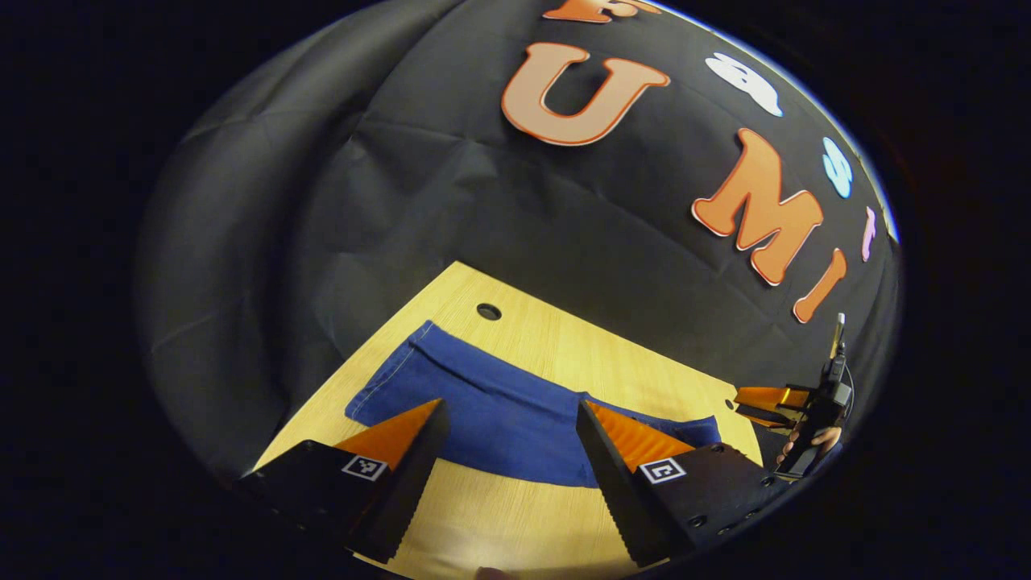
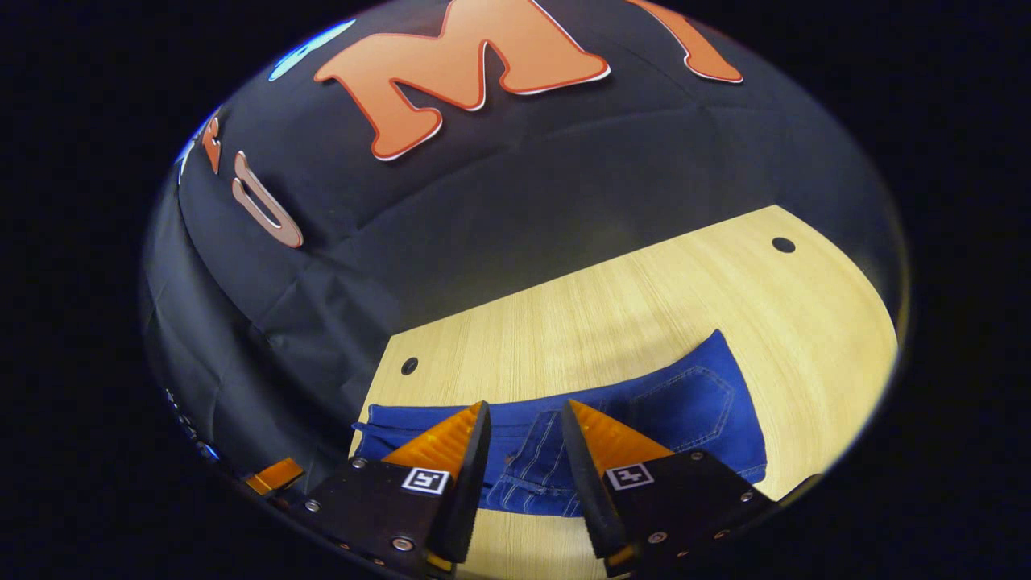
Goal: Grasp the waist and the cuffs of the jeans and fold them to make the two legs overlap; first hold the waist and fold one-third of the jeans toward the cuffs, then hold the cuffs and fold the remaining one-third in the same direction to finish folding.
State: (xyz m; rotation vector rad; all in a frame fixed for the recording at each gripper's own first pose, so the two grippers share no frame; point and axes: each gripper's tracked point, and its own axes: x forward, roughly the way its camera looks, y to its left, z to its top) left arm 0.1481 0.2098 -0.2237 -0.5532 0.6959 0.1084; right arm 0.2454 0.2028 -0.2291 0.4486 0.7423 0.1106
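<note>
Hovering over jeans (image 1: 499,411) on table (image 1: 564,338), L claw (image 1: 509,427) wide, R claw (image 2: 525,435) narrower, seemingly both empty.

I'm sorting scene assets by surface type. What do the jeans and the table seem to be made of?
Jeans: blue denim by the look, matte, with lighter stitched seams and a sewn back pocket. Table: pale wood or wood-look laminate, smooth, with fine straight grain lines and round drilled holes; whether solid wood or veneer cannot be told.

Jeans (image 2: 685,403) stitched denim; table (image 2: 644,314) smooth matt wood grain
</note>
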